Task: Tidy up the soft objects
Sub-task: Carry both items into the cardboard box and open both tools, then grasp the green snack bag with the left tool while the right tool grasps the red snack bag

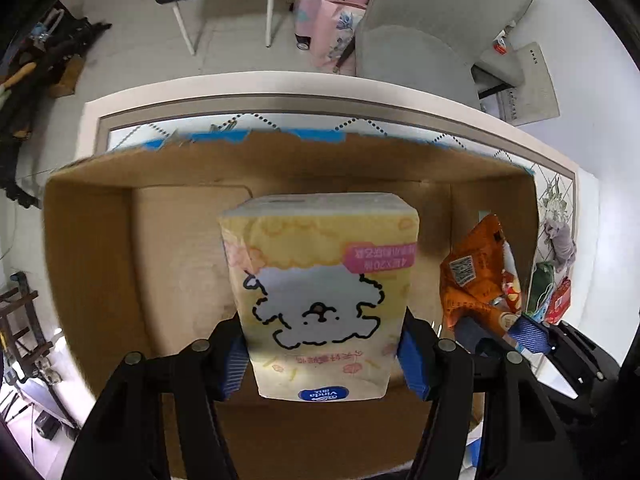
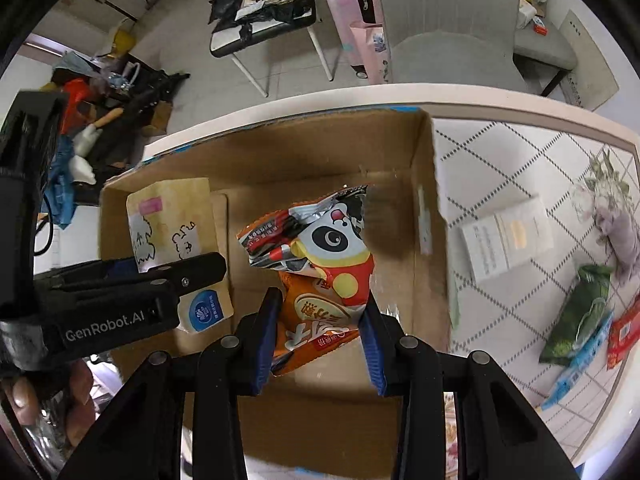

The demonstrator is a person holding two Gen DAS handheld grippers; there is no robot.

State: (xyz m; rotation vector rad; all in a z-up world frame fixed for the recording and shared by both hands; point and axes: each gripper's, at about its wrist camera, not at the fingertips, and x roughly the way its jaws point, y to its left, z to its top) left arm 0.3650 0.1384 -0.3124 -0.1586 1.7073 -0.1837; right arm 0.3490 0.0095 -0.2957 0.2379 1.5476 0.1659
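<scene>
Holding both loads over the cardboard box (image 1: 92, 240) so they drop inside | my left gripper (image 1: 324, 354) clamps the tissue pack (image 1: 320, 280) | my right gripper (image 2: 320, 340) pinches the orange snack bag (image 2: 316, 280) | more soft items wait on the table (image 2: 500, 152).

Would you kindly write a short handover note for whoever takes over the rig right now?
Left claw: shut on the tissue pack, over the box.
Right claw: shut on the snack bag, also over the box.
Done: nothing lies in the box yet.
Left: release both into the box, then collect from the table the white pack, green packet, blue packet, red packet and grey cloth.
</scene>
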